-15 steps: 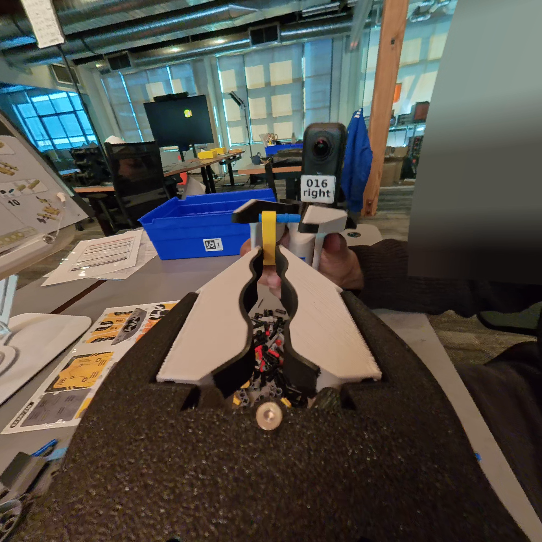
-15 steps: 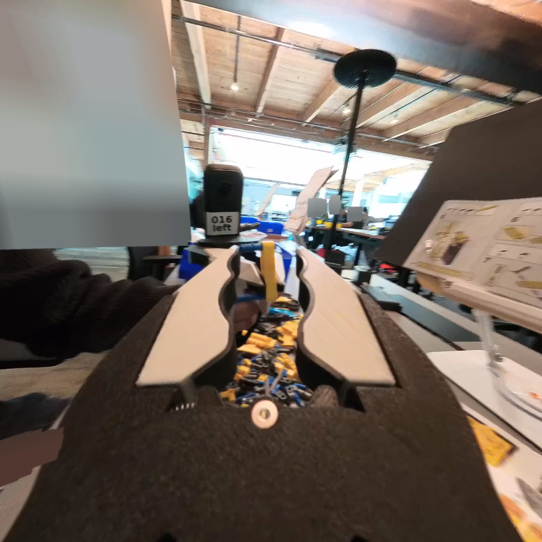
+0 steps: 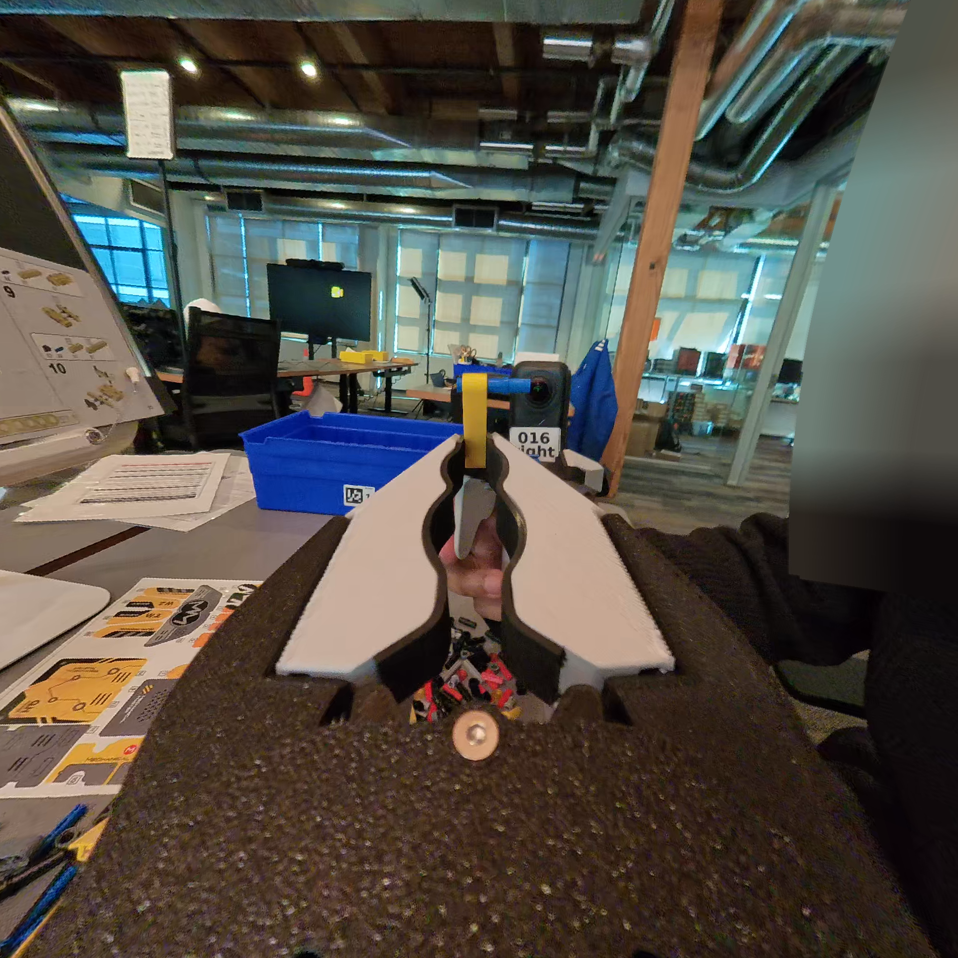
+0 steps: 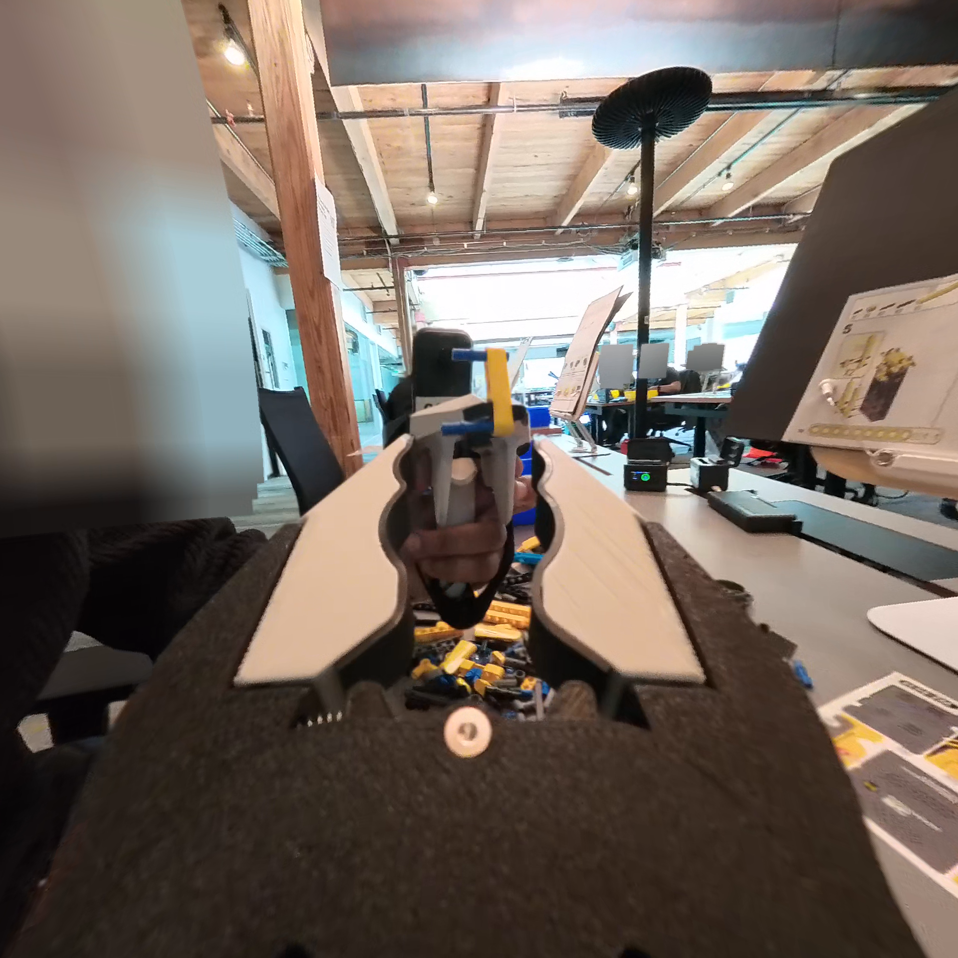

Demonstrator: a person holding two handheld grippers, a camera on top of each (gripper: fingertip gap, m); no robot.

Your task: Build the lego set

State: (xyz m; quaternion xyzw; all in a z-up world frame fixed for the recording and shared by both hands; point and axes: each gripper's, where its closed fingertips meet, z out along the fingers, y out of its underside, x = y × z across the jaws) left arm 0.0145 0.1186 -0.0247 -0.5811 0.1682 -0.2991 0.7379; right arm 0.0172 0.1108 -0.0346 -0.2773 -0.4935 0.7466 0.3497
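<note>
1. The grey worktop (image 3: 171,544) in the left wrist view carries one blue bin (image 3: 332,456) at centre left, printed sheets and a sticker sheet (image 3: 98,689) at lower left; the right wrist view shows none of these except a corner of the sticker sheet.
2. Only the right wrist view shows two small black devices (image 4: 645,469) on the worktop at right.
3. The left gripper (image 3: 474,456) is clamped narrowly on one yellow beam (image 3: 473,420) at frame centre, upright.
4. The right gripper (image 4: 474,446) stands wide, holding nothing, well apart from the beam.
5. The left wrist view shows one blue pin (image 3: 497,386) through the beam; the right wrist view shows two.
6. Loose small parts (image 4: 472,668) lie heaped below both grippers.
</note>
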